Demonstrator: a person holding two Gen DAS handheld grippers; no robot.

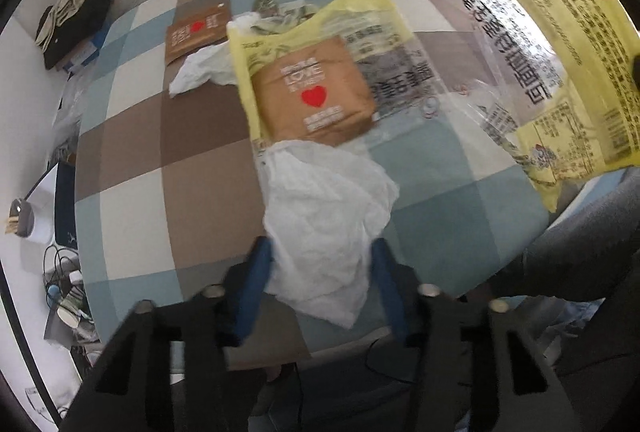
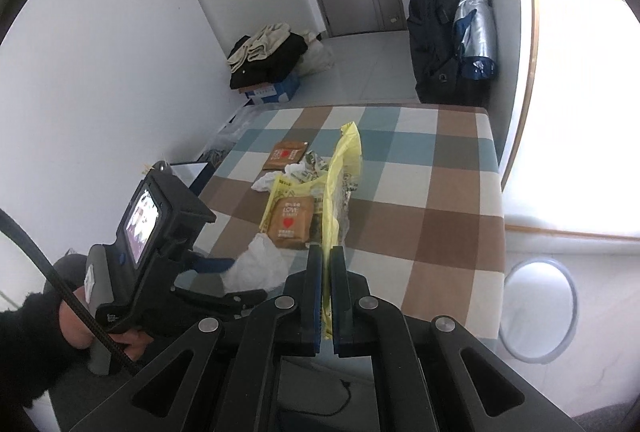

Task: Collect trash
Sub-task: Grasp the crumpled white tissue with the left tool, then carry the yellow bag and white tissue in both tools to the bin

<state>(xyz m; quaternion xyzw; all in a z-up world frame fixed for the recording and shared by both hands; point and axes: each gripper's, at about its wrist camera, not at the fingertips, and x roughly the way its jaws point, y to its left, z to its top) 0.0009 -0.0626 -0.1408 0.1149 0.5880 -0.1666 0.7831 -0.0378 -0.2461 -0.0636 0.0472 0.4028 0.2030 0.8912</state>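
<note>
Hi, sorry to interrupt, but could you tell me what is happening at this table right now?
A person holding a gripper in each hand is clearing litter off a checked table. The right gripper is shut on a yellow wrapper, held up off the table. The left gripper has a crumpled white tissue between its jaws. On the table lie a brown packet with a red heart, another yellow wrapper and more scraps.

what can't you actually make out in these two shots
- Left gripper grip: in the left wrist view the white tissue lies between the fingers, but blur hides whether the pads press it.
- Yellow wrapper in the right gripper: its print is edge-on in the right wrist view, cut off and smeared in the left.
- Crumpled wrapper: partly covered by another yellow wrapper, left wrist view.
</note>
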